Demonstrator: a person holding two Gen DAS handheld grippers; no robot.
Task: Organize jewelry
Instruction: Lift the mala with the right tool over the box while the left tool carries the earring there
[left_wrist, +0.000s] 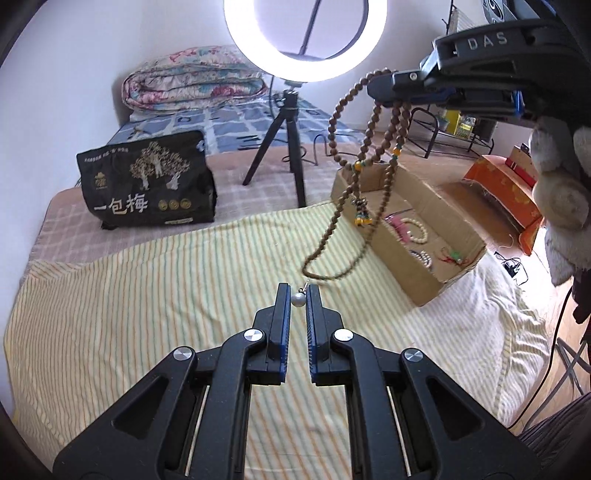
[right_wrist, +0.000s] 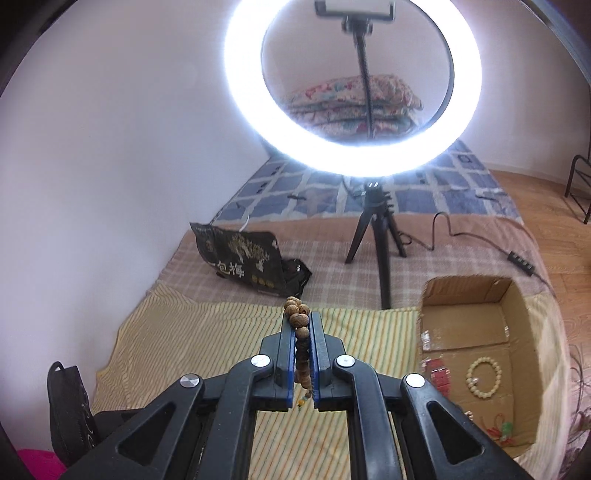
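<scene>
My left gripper (left_wrist: 298, 291) is shut on a small silver pearl earring (left_wrist: 298, 300), held just above the striped cloth (left_wrist: 147, 314). My right gripper (right_wrist: 300, 319) is shut on a long brown wooden bead necklace (right_wrist: 298, 314). In the left wrist view that necklace (left_wrist: 364, 155) hangs in long loops from the right gripper (left_wrist: 380, 86), high at the upper right, beside the open cardboard box (left_wrist: 384, 254). The box (right_wrist: 465, 332) holds a cream bead bracelet (right_wrist: 484, 377), a red item and small colourful pieces.
A lit ring light on a black tripod (left_wrist: 295, 122) stands behind the cloth. A black snack bag (left_wrist: 147, 184) lies at the back left. A folded quilt (left_wrist: 195, 81) lies against the wall. An orange box (left_wrist: 506, 184) sits right of the cardboard box.
</scene>
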